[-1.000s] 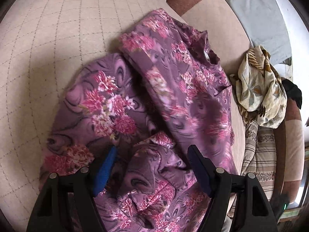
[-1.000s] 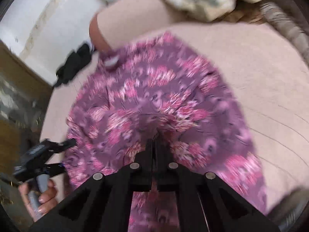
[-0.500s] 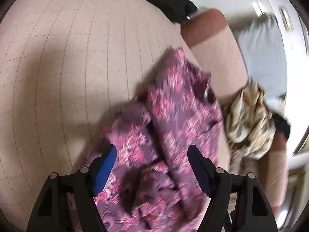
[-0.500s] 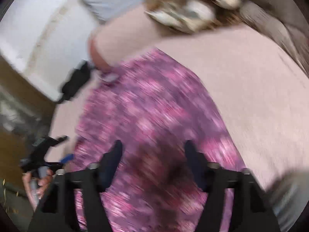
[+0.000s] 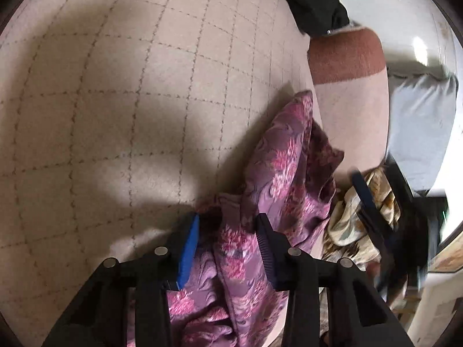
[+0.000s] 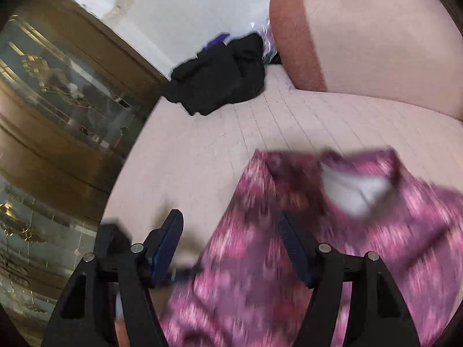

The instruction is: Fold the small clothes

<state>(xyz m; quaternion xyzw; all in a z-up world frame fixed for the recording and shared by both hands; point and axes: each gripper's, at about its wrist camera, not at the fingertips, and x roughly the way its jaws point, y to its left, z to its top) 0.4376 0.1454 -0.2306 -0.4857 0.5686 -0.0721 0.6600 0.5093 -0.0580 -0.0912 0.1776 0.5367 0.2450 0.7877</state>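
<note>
The purple garment with a pink flower print (image 5: 289,185) lay bunched on the beige quilted sofa seat (image 5: 115,115), its far end reaching the foot of the beige and rust-brown cushion (image 5: 347,86). The left gripper (image 5: 227,243) hung low over the near part of the cloth with its blue-padded fingers (image 5: 189,248) parted – a fold of fabric rose between them, yet neither pad was pressed shut on it. In the right wrist view the same garment was blurred, its white neck label (image 6: 353,190) showing at the far right. The right gripper (image 6: 231,231) was released too, jaws wide apart, with the garment's left edge passing between them. A crumpled black cloth (image 6: 220,75) sat at the far end of the seat, well apart from the garment. A cream patterned cloth (image 5: 358,217) lay heaped just right of the garment – beside a second black gripper frame (image 5: 373,211), which was blurred.
</note>
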